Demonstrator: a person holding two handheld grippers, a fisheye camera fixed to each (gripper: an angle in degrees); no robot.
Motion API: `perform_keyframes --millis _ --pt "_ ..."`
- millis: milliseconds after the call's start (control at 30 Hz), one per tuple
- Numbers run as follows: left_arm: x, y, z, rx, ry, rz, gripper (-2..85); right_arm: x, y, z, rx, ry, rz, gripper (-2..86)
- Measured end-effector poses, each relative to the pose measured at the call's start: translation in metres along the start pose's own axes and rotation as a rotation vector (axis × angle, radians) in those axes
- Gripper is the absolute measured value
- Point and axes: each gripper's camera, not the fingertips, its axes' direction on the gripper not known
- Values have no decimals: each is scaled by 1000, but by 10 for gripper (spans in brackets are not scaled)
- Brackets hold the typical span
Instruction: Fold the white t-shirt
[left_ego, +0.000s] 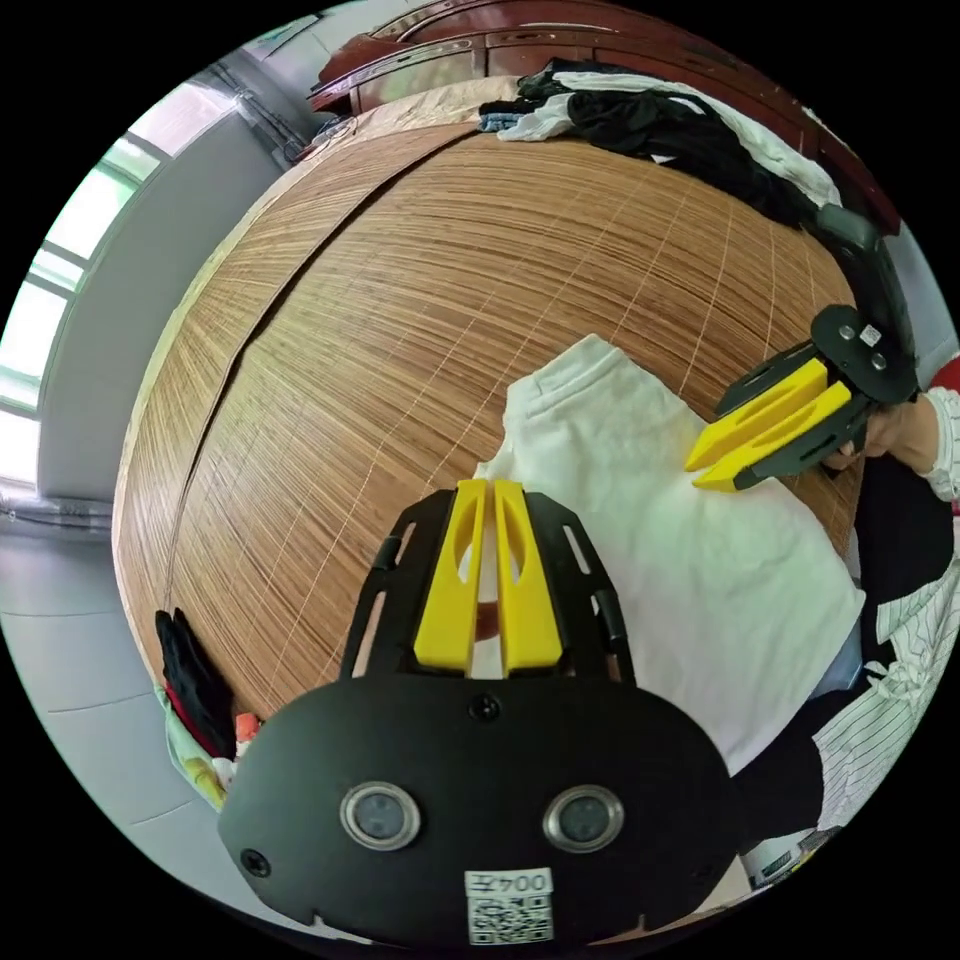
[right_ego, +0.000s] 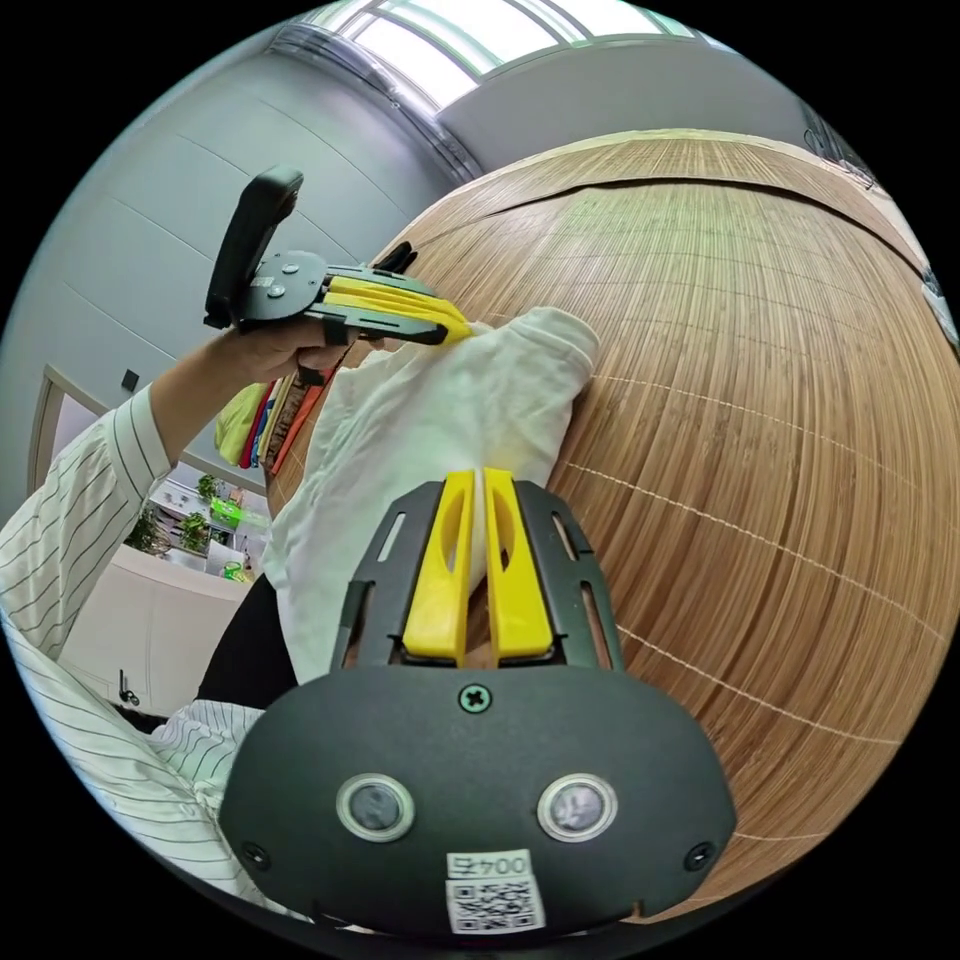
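Your white t-shirt (left_ego: 690, 560) lies folded on the bamboo mat (left_ego: 400, 330), at its near edge just in front of you. One end hangs slightly over that edge.

Left claw (left_ego: 490, 485): in the left gripper view its yellow jaws stand nearly together, tips at the left edge of the shirt. A thin slit remains between them, and you cannot tell whether any cloth is caught there. In the right gripper view the same claw (right_ego: 455, 328) sits at the far left corner of the shirt, tips touching the fabric, jaws close together, held by your hand (right_ego: 280, 350).

Right claw (right_ego: 478, 475): in the right gripper view the jaws are nearly closed, with white cloth showing between and beyond the tips. Whether they pinch it is not clear. In the left gripper view this claw (left_ego: 705, 470) hovers at the right side of the shirt, jaws close together.

A pile of dark and white clothes (left_ego: 660, 120) lies at the far end of the mat. More clothes (left_ego: 195, 690) hang at its near left edge.

Containers: none identifiable.
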Motion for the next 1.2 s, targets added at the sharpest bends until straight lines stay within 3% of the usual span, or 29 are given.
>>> perform_keyframes --millis 233,333,500,700,900,1067,1200 --pt "-170 93 56 139 517 -622 10 -27 -10 12 -13 74 -12 -2" --pt "-195 124 43 228 604 -677 10 -41 -15 18 -15 97 -29 12" --pt "-168 165 -59 332 444 -573 9 -69 -25 19 -18 105 -79 49" --pt "-31 263 -141 180 127 -402 7 -147 -14 6 -121 230 -250 4" --pt "37 343 -153 143 59 -446 7 -205 -1 29 -231 276 -268 41" --pt "64 338 -131 103 13 -361 6 -254 4 89 -404 551 -422 56" --pt "75 342 -120 119 1 -365 5 -272 3 105 -435 604 -472 51"
